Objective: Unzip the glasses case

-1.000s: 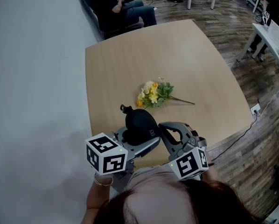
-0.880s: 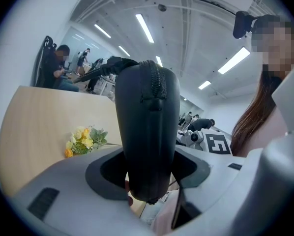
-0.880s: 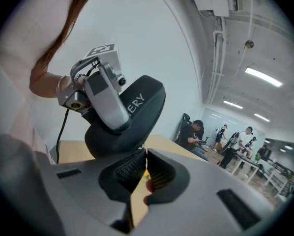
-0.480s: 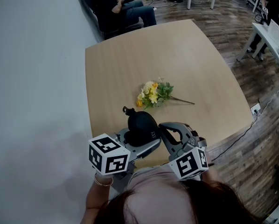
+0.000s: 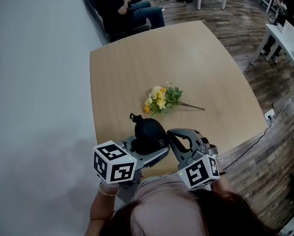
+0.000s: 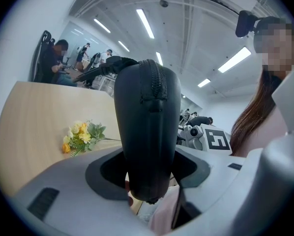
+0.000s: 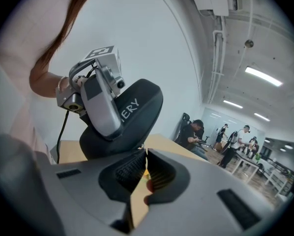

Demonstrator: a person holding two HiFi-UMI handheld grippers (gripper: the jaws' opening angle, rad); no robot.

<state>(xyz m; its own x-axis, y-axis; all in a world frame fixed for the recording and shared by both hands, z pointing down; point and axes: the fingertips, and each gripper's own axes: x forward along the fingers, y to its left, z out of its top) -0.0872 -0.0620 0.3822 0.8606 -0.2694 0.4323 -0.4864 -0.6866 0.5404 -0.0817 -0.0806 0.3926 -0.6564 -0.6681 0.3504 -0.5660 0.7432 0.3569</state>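
A black zipped glasses case (image 5: pixel 148 133) hangs above the near edge of the table, with my left gripper (image 5: pixel 146 149) shut on its lower end. In the left gripper view the case (image 6: pixel 147 127) stands upright between the jaws, its zipper running up the middle and a loop at the top. My right gripper (image 5: pixel 173 134) is just right of the case, shut, with nothing between its fingertips. The right gripper view shows its jaws (image 7: pixel 146 156) meeting, with the case (image 7: pixel 137 109) and the left gripper (image 7: pixel 95 100) close ahead on the left.
A small bunch of yellow and white flowers (image 5: pixel 161 100) lies mid-table on the wooden table (image 5: pixel 186 58). People sit on chairs (image 5: pixel 127 6) beyond the far edge. A white table (image 5: pixel 287 38) stands at the right. A grey wall runs along the left.
The left gripper and the case have shifted very slightly to the right. The right gripper has kept still.
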